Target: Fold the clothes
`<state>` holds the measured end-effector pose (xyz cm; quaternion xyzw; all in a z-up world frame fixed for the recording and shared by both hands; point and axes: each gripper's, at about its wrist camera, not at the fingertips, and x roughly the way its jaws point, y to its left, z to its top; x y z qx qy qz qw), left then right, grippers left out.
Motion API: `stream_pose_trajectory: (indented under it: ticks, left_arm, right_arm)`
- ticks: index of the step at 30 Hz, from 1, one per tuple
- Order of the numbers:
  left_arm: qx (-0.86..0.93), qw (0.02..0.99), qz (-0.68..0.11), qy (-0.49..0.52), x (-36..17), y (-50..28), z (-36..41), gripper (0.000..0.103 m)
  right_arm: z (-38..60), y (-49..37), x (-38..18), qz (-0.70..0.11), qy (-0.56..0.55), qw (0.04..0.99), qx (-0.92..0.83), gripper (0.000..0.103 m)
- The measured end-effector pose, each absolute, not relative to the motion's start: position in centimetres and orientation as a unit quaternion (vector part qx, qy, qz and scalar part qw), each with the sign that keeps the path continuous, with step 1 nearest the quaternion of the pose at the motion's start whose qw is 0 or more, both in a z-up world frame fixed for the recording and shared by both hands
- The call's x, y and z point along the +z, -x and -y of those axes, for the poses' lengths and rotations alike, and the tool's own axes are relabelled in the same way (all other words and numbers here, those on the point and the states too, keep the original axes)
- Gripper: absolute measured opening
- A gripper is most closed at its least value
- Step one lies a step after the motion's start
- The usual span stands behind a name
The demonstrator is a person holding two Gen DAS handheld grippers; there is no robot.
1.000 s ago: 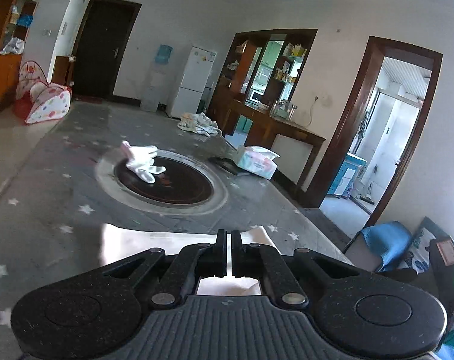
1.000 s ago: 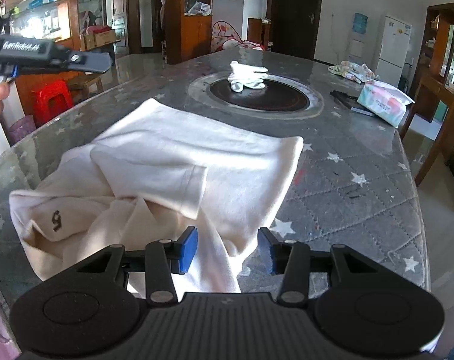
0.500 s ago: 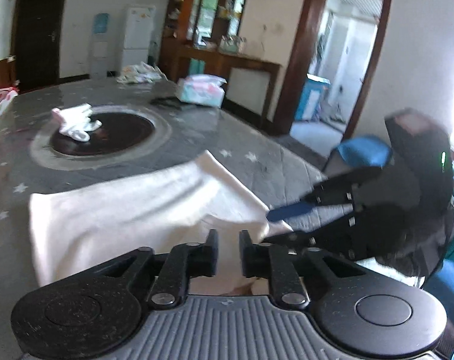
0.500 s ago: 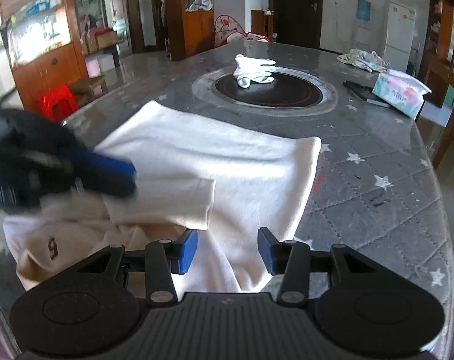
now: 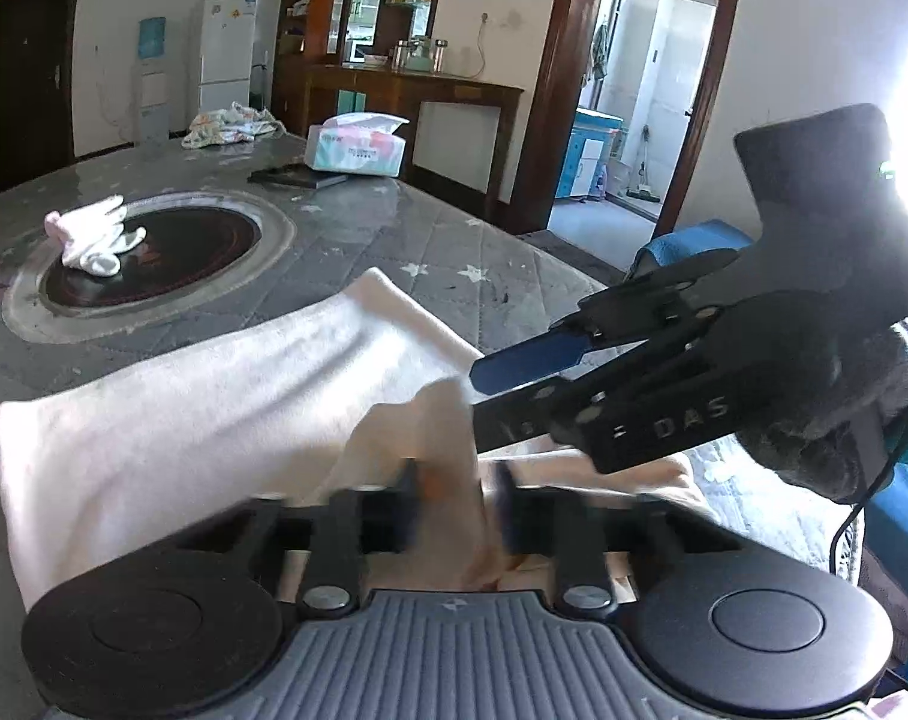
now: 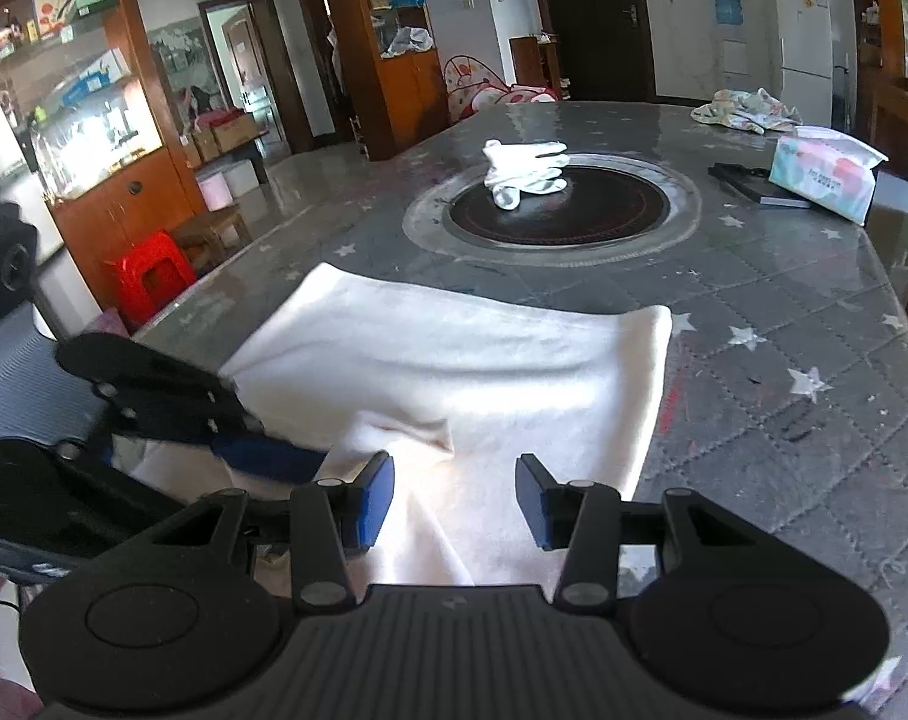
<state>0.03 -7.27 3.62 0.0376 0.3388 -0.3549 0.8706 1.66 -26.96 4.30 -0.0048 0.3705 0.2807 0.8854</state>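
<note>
A cream garment (image 5: 184, 396) lies spread on the grey star-patterned table (image 5: 454, 240), its near part bunched. In the left wrist view my left gripper (image 5: 459, 498) is low over the bunched part. Its fingers are blurred and parted, and a raised fold of the cloth stands between them. The right gripper (image 5: 484, 399), held by a dark-gloved hand (image 5: 814, 372), reaches in from the right with its blue pads beside that fold. In the right wrist view the right gripper (image 6: 454, 498) is open over the garment (image 6: 484, 372), nothing held. The left gripper (image 6: 286, 459) comes in from the left.
White gloves (image 6: 526, 171) lie on the dark round hotplate (image 6: 574, 210) at the table's middle. A tissue pack (image 6: 826, 177), a flat black item (image 6: 748, 186) and a crumpled patterned cloth (image 6: 745, 108) sit at the far right. A red stool (image 6: 154, 276) stands left of the table.
My left gripper swung right and came down onto the bunched cloth, and its fingers went from shut to parted. The right gripper stayed open and shifted slightly forward.
</note>
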Motion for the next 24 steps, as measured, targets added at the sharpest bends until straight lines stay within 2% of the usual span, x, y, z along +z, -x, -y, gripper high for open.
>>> stream_pose_trajectory:
  ticks: [1, 4, 14, 24]
  left_arm:
    - [-0.350, 0.873, -0.338, -0.029, 3.6, -0.1, 6.9, 0.008]
    - [-0.332, 0.883, -0.333, -0.001, 3.8, -0.4, 5.7, 0.004]
    - [-0.222, 0.937, -0.245, 0.110, 8.7, 1.7, -3.0, 0.003]
    - [-0.108, 0.966, -0.177, 0.156, 11.5, 7.7, -11.8, 0.003]
  right_arm:
    - [26.9, -1.7, 4.4, -0.370, 0.003, 0.885, 0.282, 0.045]
    - [26.8, -1.4, 4.7, -0.364, 0.002, 0.888, 0.279, 0.045]
    - [25.3, 0.8, 5.9, -0.344, 0.023, 0.893, 0.290, 0.045]
    - [21.9, 3.1, 5.8, -0.341, 0.096, 0.884, 0.305, 0.044]
